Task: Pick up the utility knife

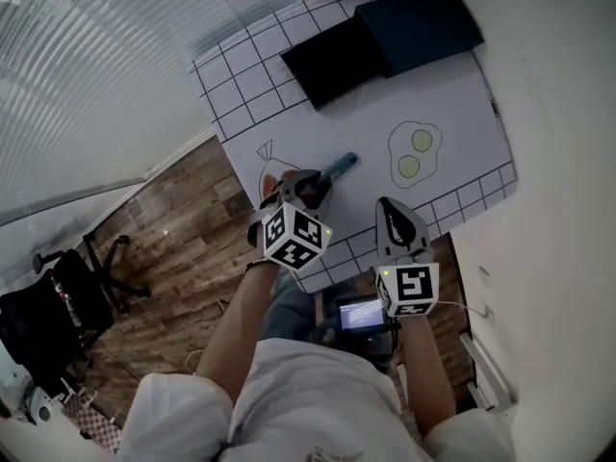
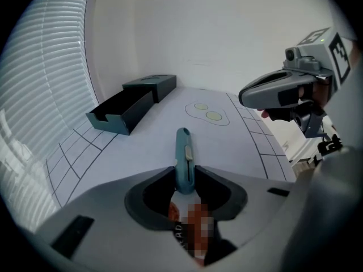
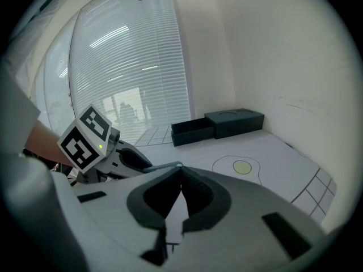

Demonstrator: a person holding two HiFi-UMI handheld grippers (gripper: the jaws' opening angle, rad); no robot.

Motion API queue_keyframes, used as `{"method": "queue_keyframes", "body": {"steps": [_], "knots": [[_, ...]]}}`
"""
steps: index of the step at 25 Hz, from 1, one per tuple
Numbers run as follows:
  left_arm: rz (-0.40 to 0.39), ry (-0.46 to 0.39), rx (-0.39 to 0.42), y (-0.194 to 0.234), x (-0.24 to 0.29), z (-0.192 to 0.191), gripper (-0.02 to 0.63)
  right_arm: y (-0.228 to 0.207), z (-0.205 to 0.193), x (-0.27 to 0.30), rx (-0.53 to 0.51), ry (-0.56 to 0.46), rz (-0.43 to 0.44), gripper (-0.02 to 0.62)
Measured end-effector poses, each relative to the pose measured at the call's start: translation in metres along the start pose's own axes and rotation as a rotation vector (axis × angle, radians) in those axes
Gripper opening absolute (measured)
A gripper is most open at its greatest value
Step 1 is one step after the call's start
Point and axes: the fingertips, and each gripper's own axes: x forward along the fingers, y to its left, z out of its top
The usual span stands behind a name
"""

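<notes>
A teal utility knife [image 1: 339,166] lies lengthwise on the white mat [image 1: 452,114], its near end between my left gripper's jaws. In the left gripper view the knife [image 2: 184,149] fills the gap, and both pads touch its sides. My left gripper [image 1: 320,185] [image 2: 184,177] is shut on it, pointing down at the table's near-left part. My right gripper [image 1: 385,206] [image 3: 180,175] hovers at the near edge to the knife's right, jaws shut with nothing between them. It also shows in the left gripper view [image 2: 245,98], apart from the knife.
A dark box [image 1: 419,27] with its drawer [image 1: 332,61] pulled out stands at the mat's far end. A fried-egg drawing [image 1: 414,152] lies to the right of the knife. A wall runs along the right. An office chair [image 1: 67,296] stands on the wooden floor to the left.
</notes>
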Motion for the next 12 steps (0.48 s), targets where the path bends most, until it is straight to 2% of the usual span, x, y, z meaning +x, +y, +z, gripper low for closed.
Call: {"method": "queue_keyframes", "body": {"steps": [12], "knots": [[0.001, -0.065, -0.035, 0.004, -0.016, 0.006, 0.120, -0.007, 0.006, -0.005, -0.004, -0.019, -0.005, 0.006]]}}
